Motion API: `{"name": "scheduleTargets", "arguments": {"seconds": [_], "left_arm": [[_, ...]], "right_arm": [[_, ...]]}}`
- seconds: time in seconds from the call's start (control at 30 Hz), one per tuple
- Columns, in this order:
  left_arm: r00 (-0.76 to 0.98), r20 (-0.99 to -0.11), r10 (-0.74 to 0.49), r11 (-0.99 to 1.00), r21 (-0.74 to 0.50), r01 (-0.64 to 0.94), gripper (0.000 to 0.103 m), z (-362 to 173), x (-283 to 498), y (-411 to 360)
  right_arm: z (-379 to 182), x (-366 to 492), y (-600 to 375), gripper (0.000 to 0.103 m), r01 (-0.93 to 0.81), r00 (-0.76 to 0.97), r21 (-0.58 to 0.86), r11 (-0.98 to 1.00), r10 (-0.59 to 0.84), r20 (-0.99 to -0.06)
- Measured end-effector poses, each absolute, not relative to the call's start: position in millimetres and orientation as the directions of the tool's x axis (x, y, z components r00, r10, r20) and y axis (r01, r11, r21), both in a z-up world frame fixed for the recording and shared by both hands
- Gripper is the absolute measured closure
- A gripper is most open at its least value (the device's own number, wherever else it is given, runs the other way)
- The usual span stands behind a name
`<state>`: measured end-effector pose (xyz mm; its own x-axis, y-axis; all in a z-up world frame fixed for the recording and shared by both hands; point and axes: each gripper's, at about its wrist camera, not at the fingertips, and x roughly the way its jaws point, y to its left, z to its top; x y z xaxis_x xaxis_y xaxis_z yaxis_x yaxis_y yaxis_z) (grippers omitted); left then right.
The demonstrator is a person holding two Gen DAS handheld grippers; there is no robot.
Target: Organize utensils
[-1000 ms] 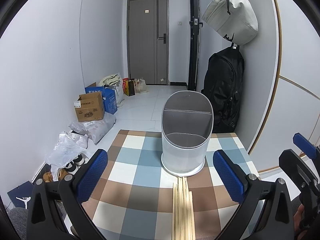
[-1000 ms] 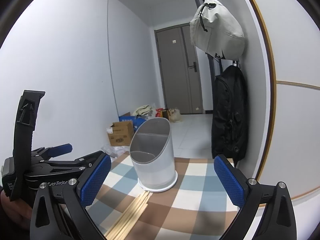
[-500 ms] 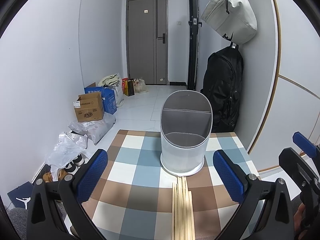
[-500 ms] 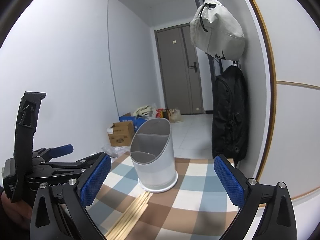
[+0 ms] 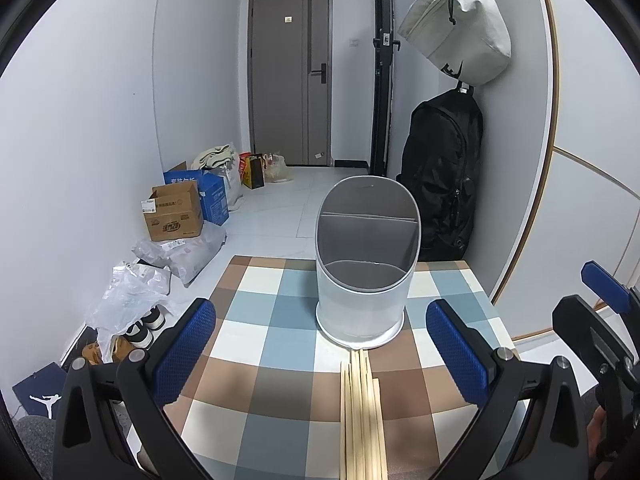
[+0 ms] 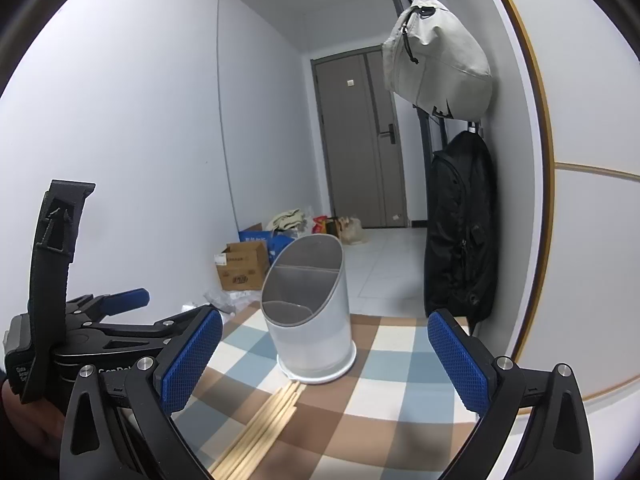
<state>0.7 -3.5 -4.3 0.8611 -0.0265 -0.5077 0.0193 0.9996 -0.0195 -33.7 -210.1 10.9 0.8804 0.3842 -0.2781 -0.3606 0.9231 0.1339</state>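
Observation:
A white utensil holder (image 5: 366, 264) with a grey divided inside stands on the checked tablecloth (image 5: 264, 344); it also shows in the right wrist view (image 6: 310, 312). A bundle of wooden chopsticks (image 5: 362, 412) lies flat in front of it, tips touching its base, also seen in the right wrist view (image 6: 260, 430). My left gripper (image 5: 320, 344) is open and empty above the cloth, with the chopsticks between its fingers. My right gripper (image 6: 324, 354) is open and empty, to the right of the left one.
The table's far edge drops to a tiled floor with a cardboard box (image 5: 174, 212), plastic bags (image 5: 132, 292) and shoes on the left. A black backpack (image 5: 442, 176) and a grey bag (image 5: 456, 24) hang on the right wall.
Almost nothing differs; the left view has shifted very slightly. Both grippers stay open and empty.

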Motion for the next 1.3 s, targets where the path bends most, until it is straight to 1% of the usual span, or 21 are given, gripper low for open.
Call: {"name": "scheduleTargets", "arguments": {"seconds": [0.53,0.87,1.03,1.13,1.3], "left_arm": [[0.858,-0.514,-0.027,1.000,-0.020,0.020,0.001,-5.4,0.3,-3.5],[0.836,-0.547,-0.040,0.999,-0.027,0.030,0.001,-12.1,5.8,-3.8],[0.804,-0.592,-0.059,0.998,-0.039,0.045,0.001,-21.0,14.0,-1.9],[0.770,-0.635,-0.065,0.998,-0.044,0.048,0.001,-30.0,21.0,0.0],[0.695,-0.710,-0.110,0.994,-0.078,0.078,0.001,-47.8,33.7,1.0]], "right_arm": [[10.9,-33.9,-209.4,0.000,-0.360,0.880,0.135,0.923,0.384,-0.281],[8.5,-30.9,-209.2,0.000,-0.347,0.880,0.136,0.928,0.372,-0.295],[6.7,-25.3,-209.7,0.000,-0.342,0.877,0.138,0.930,0.368,-0.308],[4.2,-19.8,-209.5,0.000,-0.335,0.875,0.130,0.933,0.359,-0.325],[-3.1,-5.0,-210.2,0.000,-0.317,0.867,0.116,0.941,0.337,-0.368]]}}
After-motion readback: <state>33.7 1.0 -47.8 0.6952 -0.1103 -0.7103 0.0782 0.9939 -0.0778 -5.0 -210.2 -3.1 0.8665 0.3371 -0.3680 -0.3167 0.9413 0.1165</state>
